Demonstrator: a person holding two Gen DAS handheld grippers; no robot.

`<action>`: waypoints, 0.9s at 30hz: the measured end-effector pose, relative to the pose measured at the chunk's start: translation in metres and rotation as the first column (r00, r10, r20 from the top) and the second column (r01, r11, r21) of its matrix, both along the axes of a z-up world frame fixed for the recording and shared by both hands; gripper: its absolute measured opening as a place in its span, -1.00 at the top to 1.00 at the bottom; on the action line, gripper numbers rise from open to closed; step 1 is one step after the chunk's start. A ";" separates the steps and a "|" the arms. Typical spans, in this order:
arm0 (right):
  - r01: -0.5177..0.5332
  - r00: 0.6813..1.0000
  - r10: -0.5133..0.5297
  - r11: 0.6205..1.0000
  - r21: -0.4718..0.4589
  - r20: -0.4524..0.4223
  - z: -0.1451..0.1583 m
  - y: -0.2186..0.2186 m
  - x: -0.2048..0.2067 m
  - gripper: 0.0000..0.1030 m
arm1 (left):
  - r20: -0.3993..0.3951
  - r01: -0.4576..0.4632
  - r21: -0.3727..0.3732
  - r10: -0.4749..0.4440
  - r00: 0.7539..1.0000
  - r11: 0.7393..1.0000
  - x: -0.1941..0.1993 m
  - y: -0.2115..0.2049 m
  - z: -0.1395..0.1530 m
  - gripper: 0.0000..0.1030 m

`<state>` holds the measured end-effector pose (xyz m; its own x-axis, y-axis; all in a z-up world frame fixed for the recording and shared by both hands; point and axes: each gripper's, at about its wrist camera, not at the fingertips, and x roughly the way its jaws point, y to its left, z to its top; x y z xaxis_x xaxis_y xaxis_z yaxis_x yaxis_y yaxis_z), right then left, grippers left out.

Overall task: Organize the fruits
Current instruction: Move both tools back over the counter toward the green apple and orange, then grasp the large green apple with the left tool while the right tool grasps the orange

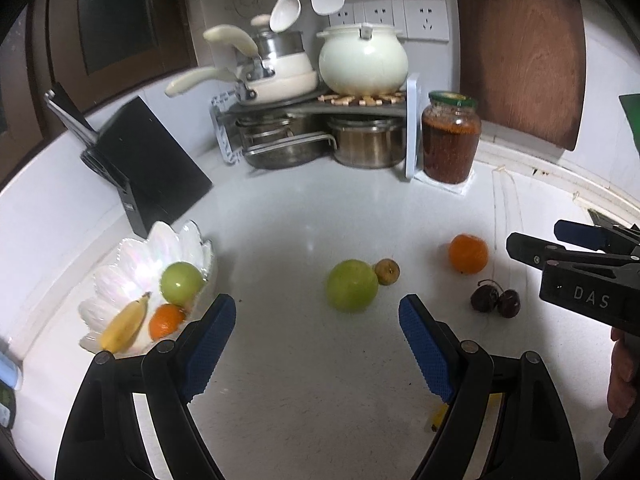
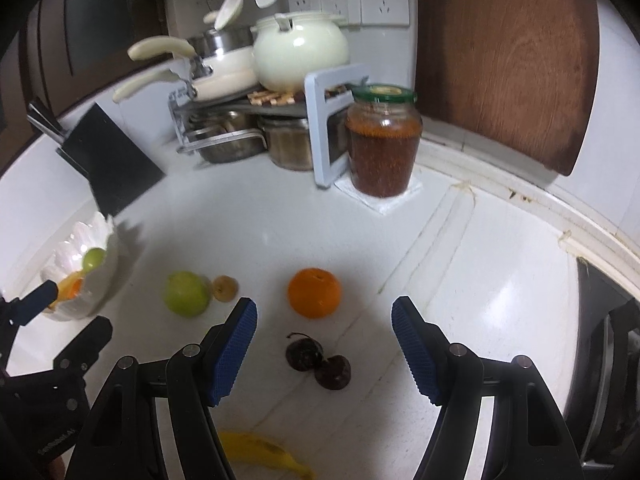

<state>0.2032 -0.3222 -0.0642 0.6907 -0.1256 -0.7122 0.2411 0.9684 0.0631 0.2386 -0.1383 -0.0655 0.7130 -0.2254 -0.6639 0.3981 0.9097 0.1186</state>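
A white shell-shaped bowl [image 1: 132,256] at the left holds a green apple [image 1: 181,283], a banana [image 1: 124,324] and a small orange [image 1: 166,321]. On the white counter lie a green apple [image 1: 352,286], a small brown fruit [image 1: 387,271] touching it, an orange [image 1: 468,253] and two dark cherries [image 1: 496,299]. My left gripper [image 1: 317,314] stands open just short of the loose apple, nothing between its pads. My right gripper [image 2: 324,318] is open above the cherries [image 2: 318,362], with the orange [image 2: 315,293] just ahead. A banana [image 2: 266,456] lies under it, partly hidden.
A black knife block [image 1: 148,164] stands behind the bowl. A rack with cream pots and steel pans [image 1: 320,120] fills the back corner, with a jar of red-brown preserve [image 1: 450,138] beside it. A wooden board [image 1: 520,48] leans on the wall. A dark hob edge [image 2: 600,320] lies at the right.
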 end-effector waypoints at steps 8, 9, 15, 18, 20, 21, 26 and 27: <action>0.001 0.999 0.001 0.999 0.038 -0.052 -0.021 -0.008 0.022 -0.38 | -0.076 0.020 -0.029 -0.022 0.997 0.999 0.023 -0.008 -0.019 -0.62; 0.001 0.998 0.002 0.999 0.042 -0.055 -0.023 -0.009 0.025 -0.37 | -0.084 0.024 -0.034 -0.026 0.996 0.999 0.027 -0.009 -0.022 -0.62; -0.008 0.997 0.013 0.998 0.057 -0.079 -0.034 -0.011 0.040 -0.37 | -0.124 0.047 -0.037 -0.051 0.991 0.998 0.044 -0.018 -0.033 -0.62; -0.013 0.995 0.021 0.997 0.081 -0.095 -0.041 -0.013 0.047 -0.37 | -0.145 0.067 -0.032 -0.071 0.987 0.997 0.053 -0.024 -0.038 -0.62; -0.017 0.994 0.027 0.996 0.092 -0.102 -0.044 -0.014 0.051 -0.37 | -0.152 0.071 -0.023 -0.074 0.986 0.997 0.058 -0.028 -0.041 -0.62; -0.018 0.994 0.029 0.995 0.095 -0.107 -0.046 -0.014 0.053 -0.37 | -0.156 0.072 -0.022 -0.074 0.985 0.997 0.062 -0.029 -0.043 -0.62; -0.012 0.992 0.027 0.992 0.123 -0.126 -0.054 -0.017 0.063 -0.37 | -0.175 0.080 -0.026 -0.083 0.981 0.996 0.072 -0.033 -0.048 -0.62; -0.012 0.991 0.028 0.992 0.124 -0.128 -0.055 -0.017 0.064 -0.37 | -0.178 0.083 -0.029 -0.087 0.980 0.996 0.073 -0.034 -0.049 -0.62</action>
<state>0.2675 -0.3395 -0.1191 0.5930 -0.0189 -0.8049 0.2359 0.9599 0.1513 0.3117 -0.1720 -0.1148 0.5609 -0.2953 -0.7734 0.4868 0.8733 0.0197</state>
